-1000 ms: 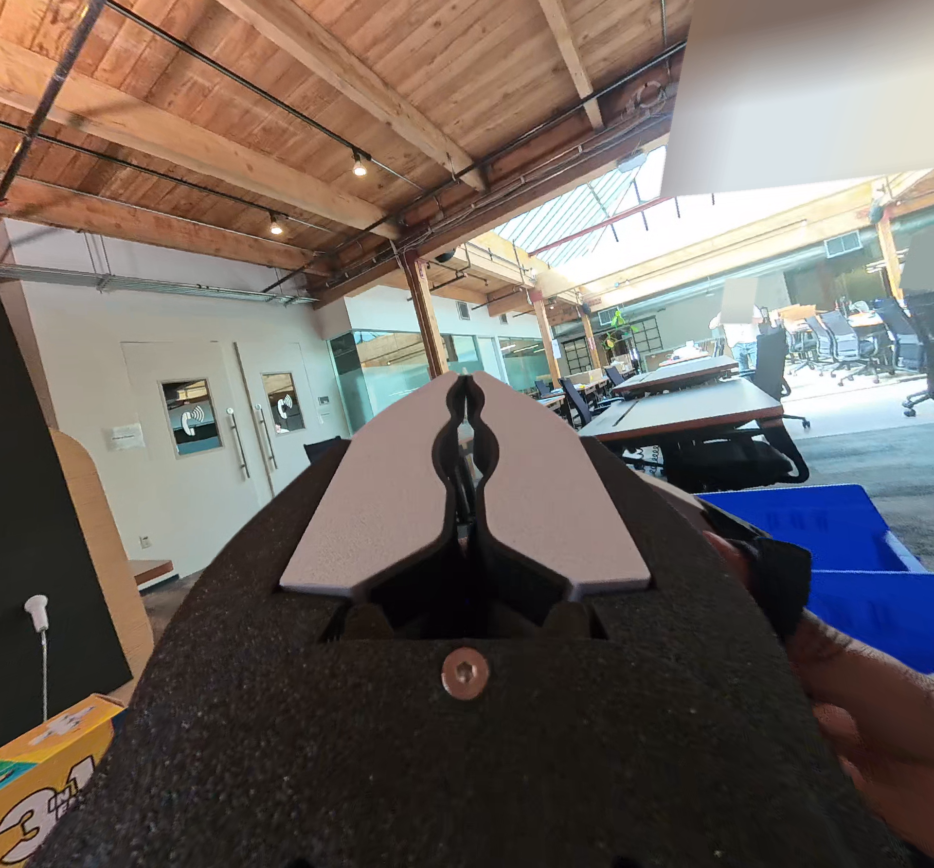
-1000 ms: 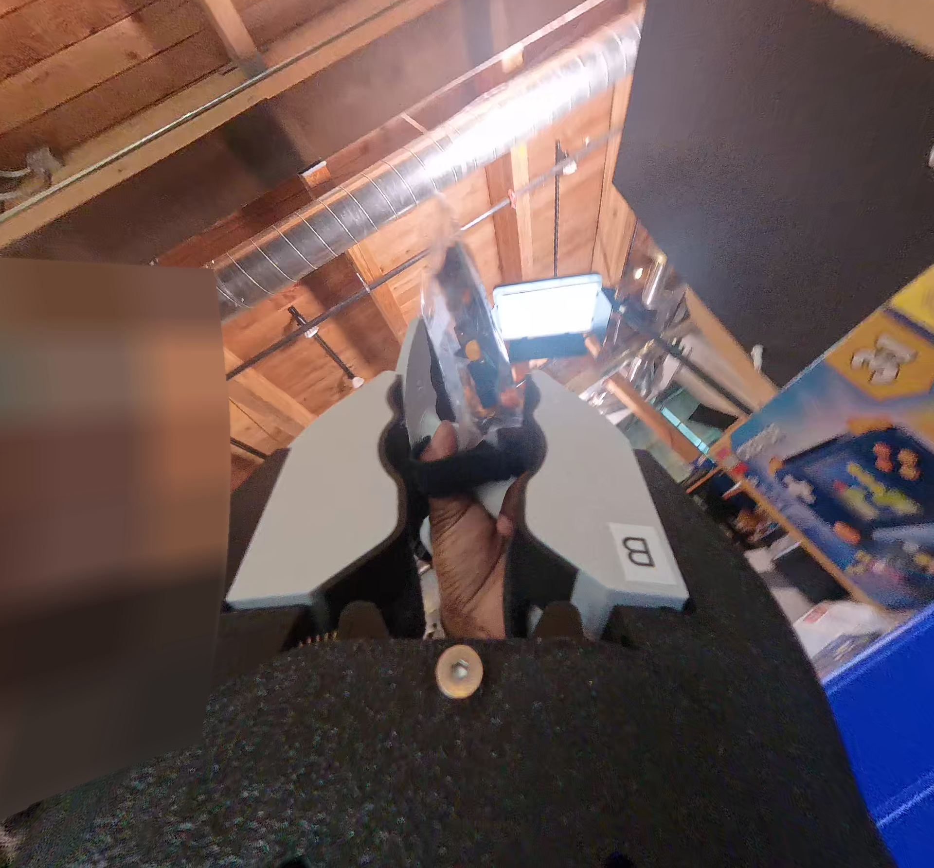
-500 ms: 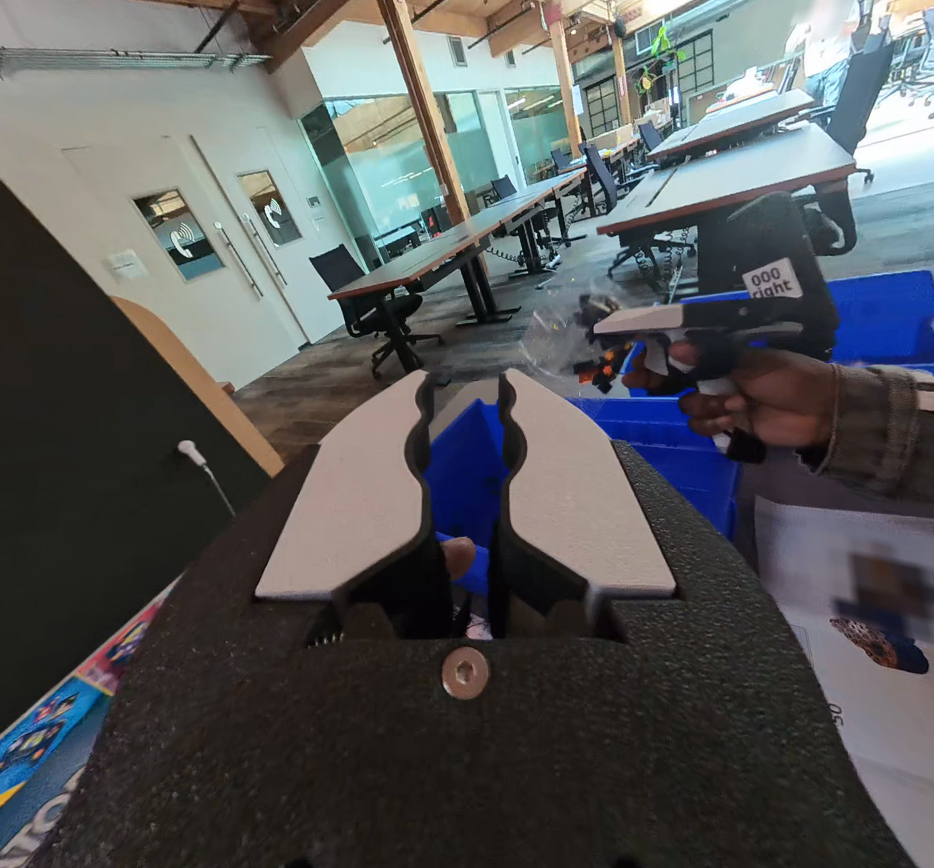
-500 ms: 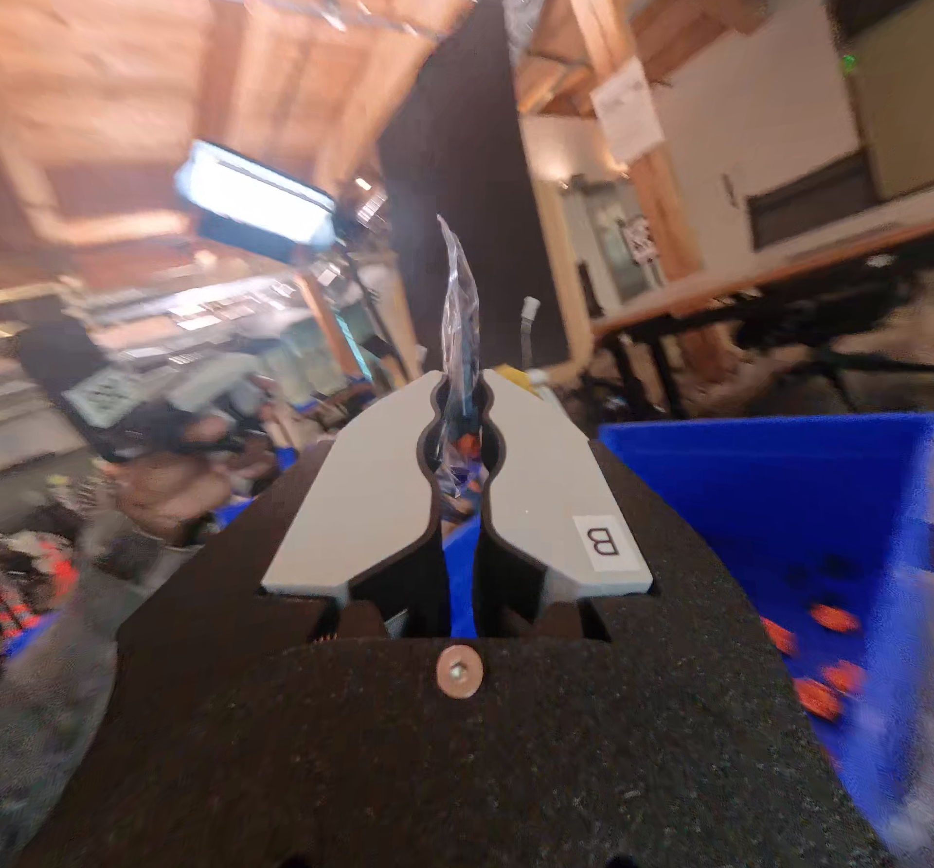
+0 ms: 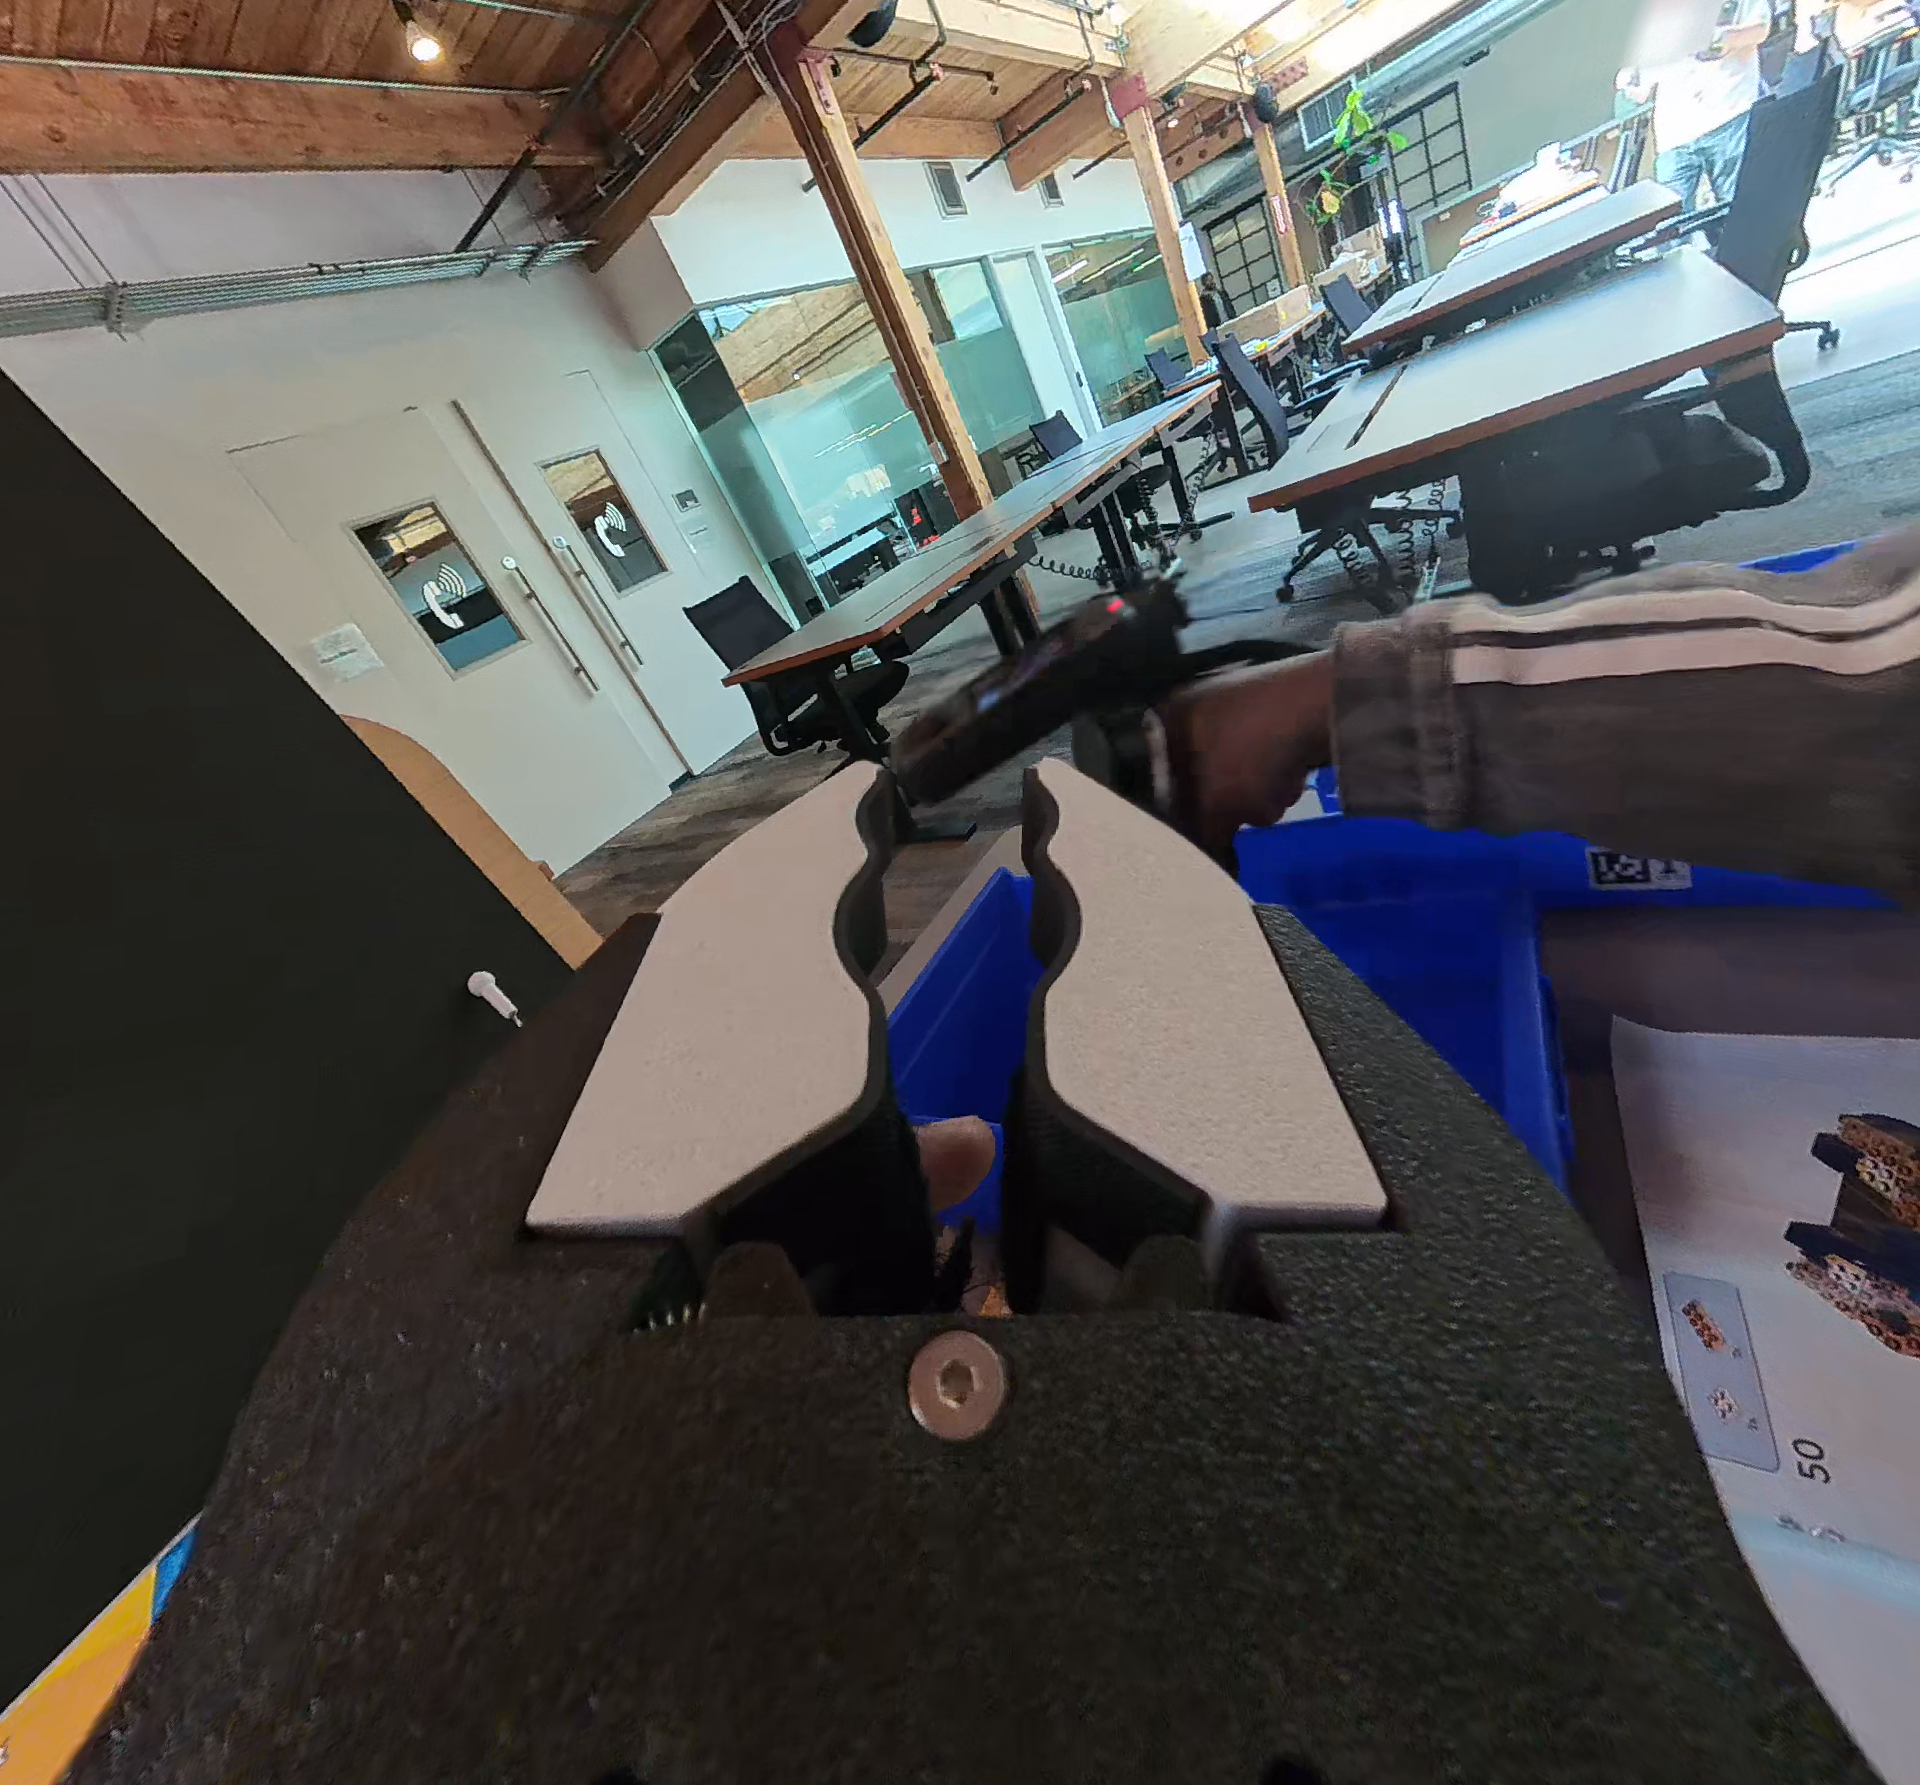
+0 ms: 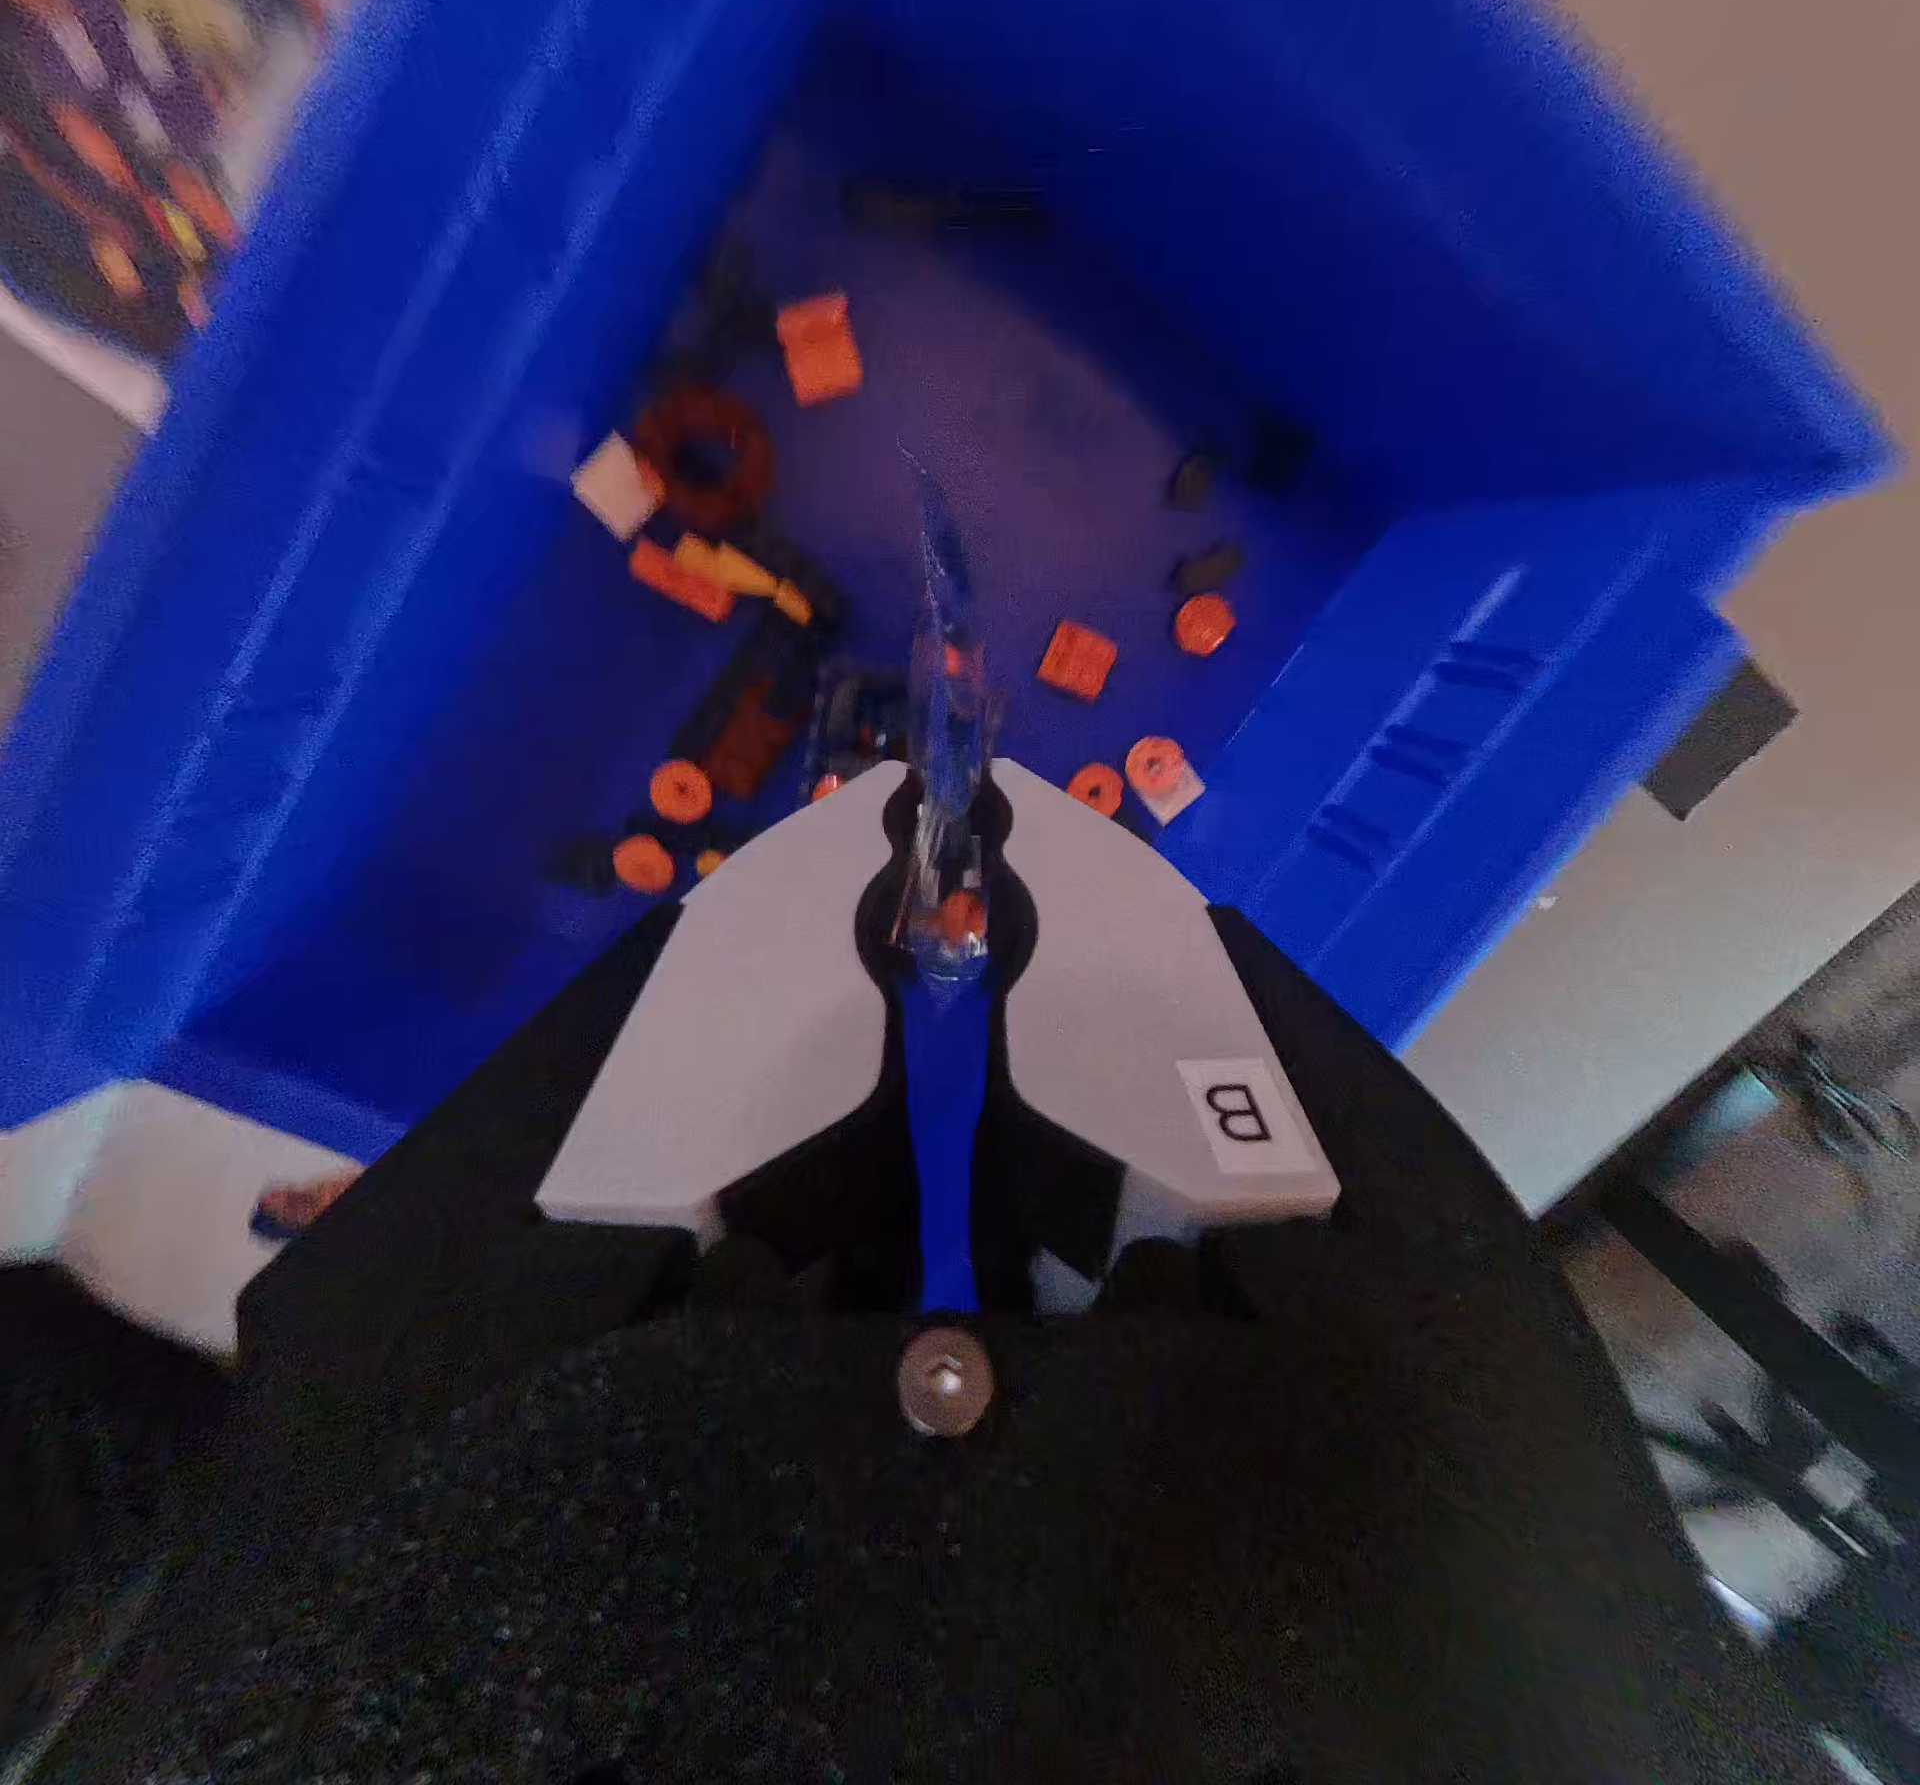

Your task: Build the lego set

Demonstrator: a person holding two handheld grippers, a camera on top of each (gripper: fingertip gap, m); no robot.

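**A:** State of your right tool (image 6: 948, 800)?

**B:** Clenched on a clear plastic bag (image 6: 951, 696) with small orange pieces inside, at centre frame over the blue bin (image 6: 416, 385). Loose orange bricks (image 6: 1075, 657) lie on the bin floor, left and right of the bag.

**A:** And your left tool (image 5: 954, 800)?

**B:** Released, nothing between its fingers. It sits at centre frame, above a blue bin's (image 5: 1403, 925) rim; an instruction sheet (image 5: 1766, 1320) lies at lower right.
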